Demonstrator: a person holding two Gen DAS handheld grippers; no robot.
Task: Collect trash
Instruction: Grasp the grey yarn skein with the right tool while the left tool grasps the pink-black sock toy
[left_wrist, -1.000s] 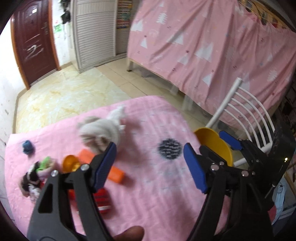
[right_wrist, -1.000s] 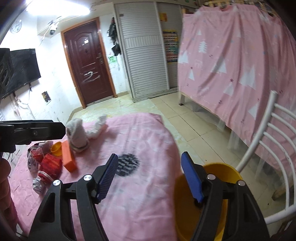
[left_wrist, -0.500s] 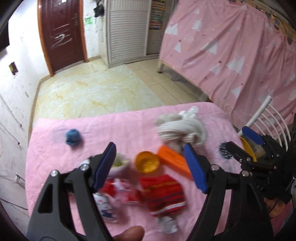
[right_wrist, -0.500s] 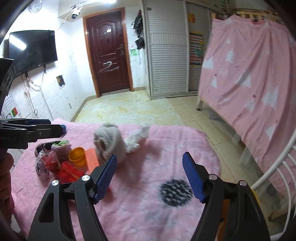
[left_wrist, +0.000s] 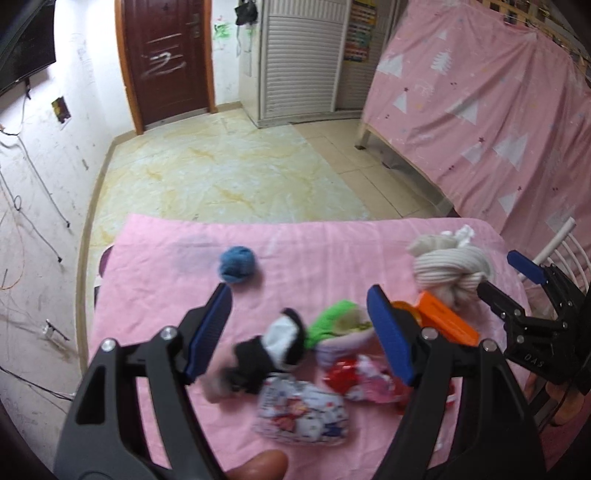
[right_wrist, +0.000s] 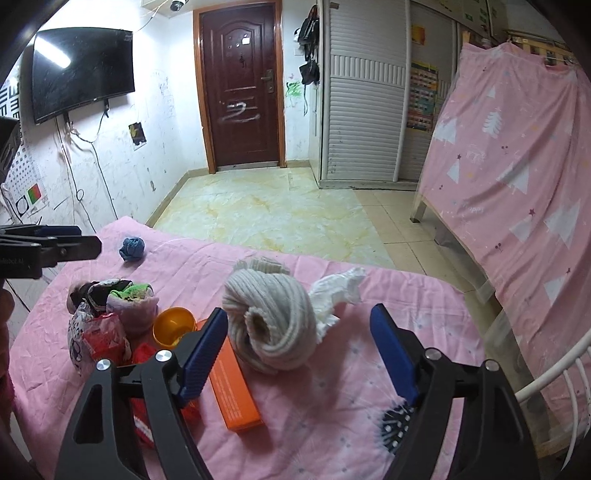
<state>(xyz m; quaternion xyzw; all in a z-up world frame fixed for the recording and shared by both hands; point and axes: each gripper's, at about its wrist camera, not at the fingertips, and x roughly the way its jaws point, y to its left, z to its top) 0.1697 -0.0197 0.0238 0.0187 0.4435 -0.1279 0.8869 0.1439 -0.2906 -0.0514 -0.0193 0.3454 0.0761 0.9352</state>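
Observation:
On the pink-covered table (left_wrist: 332, 251) lies a heap: a printed white wrapper (left_wrist: 303, 413), a red wrapper (left_wrist: 347, 376), a black-and-white sock roll (left_wrist: 273, 347) and a green-and-pink sock (left_wrist: 336, 321). My left gripper (left_wrist: 297, 295) hovers open just above this heap, holding nothing. An orange box (right_wrist: 232, 384), an orange cup (right_wrist: 173, 325), a beige knitted roll (right_wrist: 273, 325) and a crumpled white tissue (right_wrist: 336, 291) lie further right. My right gripper (right_wrist: 299, 315) hangs in front of the beige roll, its jaws opening with nothing between them. A blue cloth ball (left_wrist: 238, 264) sits apart at the far left.
A white metal chair (right_wrist: 554, 376) stands off the table's right end, beside a bed draped in a pink curtain (right_wrist: 517, 166). A dark spiky patch (right_wrist: 397, 424) shows on the cloth near my right finger. A thumb tip (left_wrist: 258, 465) shows at the bottom edge.
Both views have swung left along the table, from the yellow bin by the chair to the heap of items. The bin has left both views. The right jaws stand slightly wider.

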